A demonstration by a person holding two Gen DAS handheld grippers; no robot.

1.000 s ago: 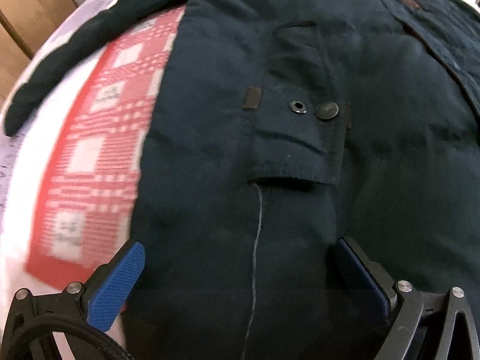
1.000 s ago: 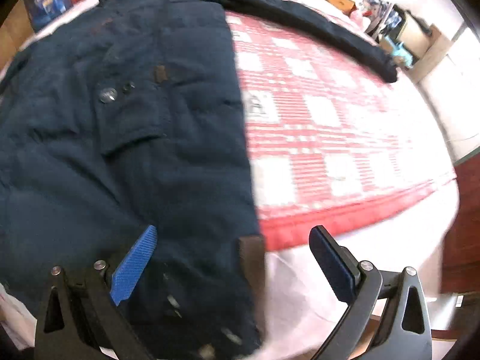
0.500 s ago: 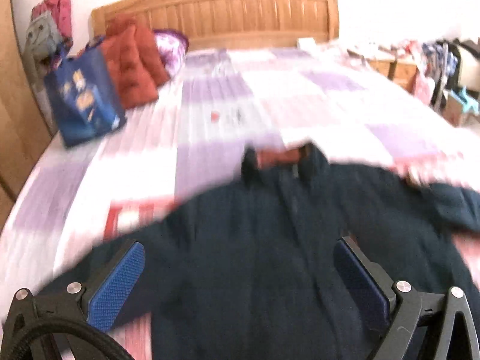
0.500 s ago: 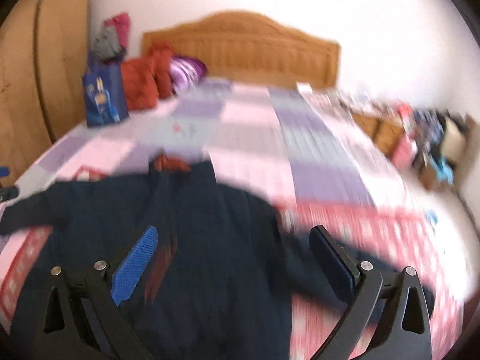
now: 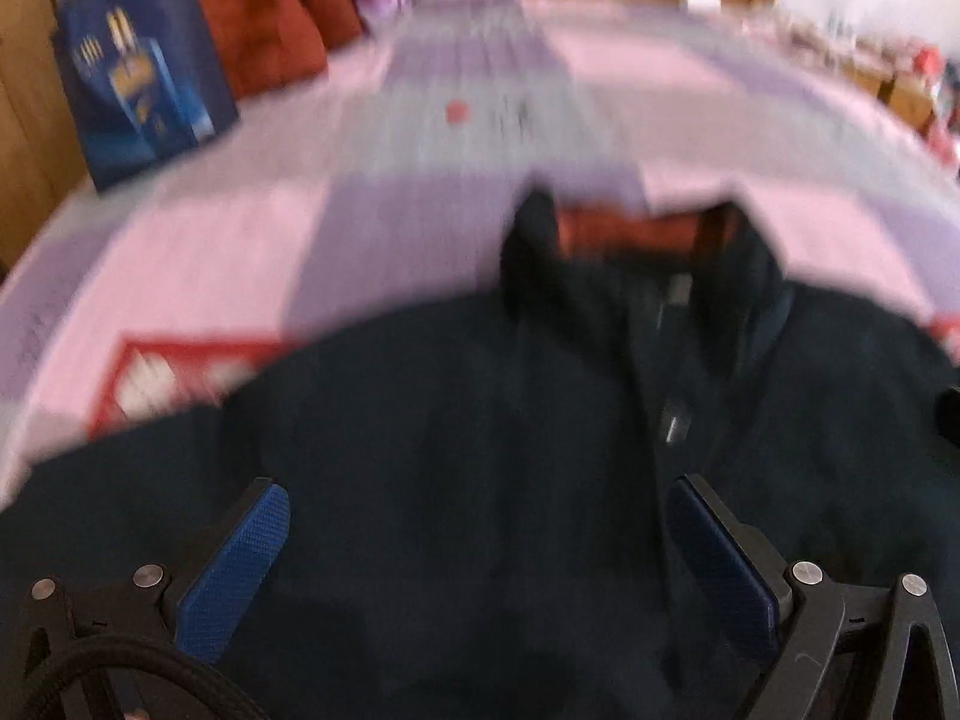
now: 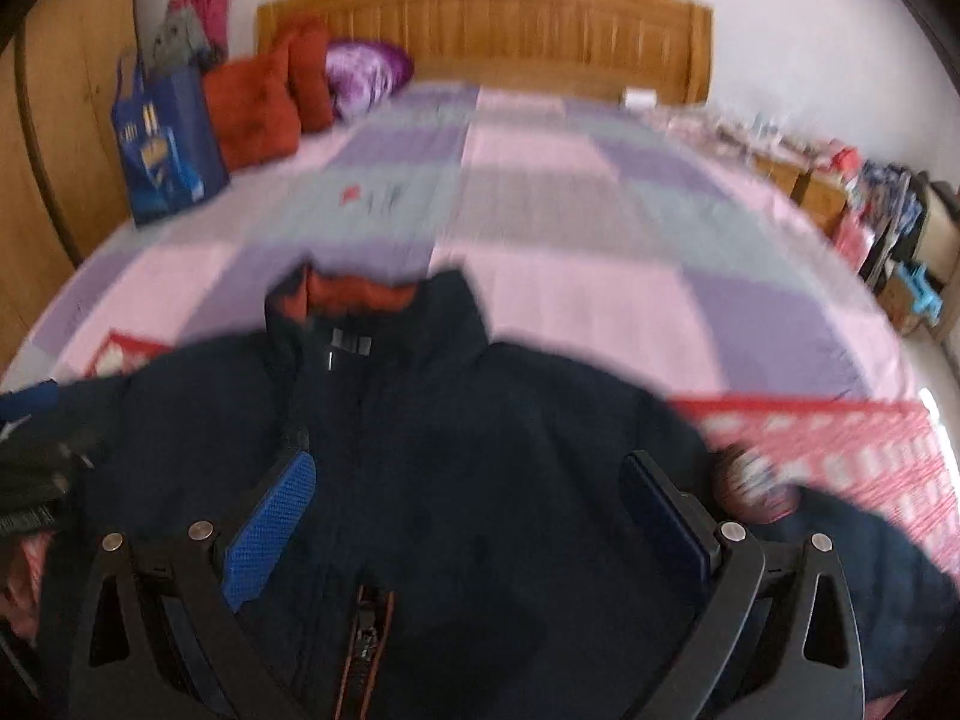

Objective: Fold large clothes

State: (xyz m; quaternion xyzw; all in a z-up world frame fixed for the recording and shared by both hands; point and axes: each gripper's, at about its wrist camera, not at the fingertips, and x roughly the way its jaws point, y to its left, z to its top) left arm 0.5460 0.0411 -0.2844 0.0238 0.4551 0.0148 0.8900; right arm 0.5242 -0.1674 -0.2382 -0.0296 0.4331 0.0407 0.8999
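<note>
A dark navy jacket lies spread front-up on the bed, zipped, with its orange-lined collar toward the headboard. Its sleeves stretch out to both sides. My left gripper hovers open over the jacket's chest, left of the zip, with nothing between its blue pads. My right gripper is open too, above the chest just right of the zip. Both views are blurred by motion.
The bed has a purple-and-pink checked cover with a red checked cloth under the jacket. A blue bag, red cushions and a wooden headboard stand at the far end. Cluttered boxes line the right side.
Both grippers have swung up from the jacket's lower pockets and hem to look over its chest and collar toward the headboard. They stay open and empty.
</note>
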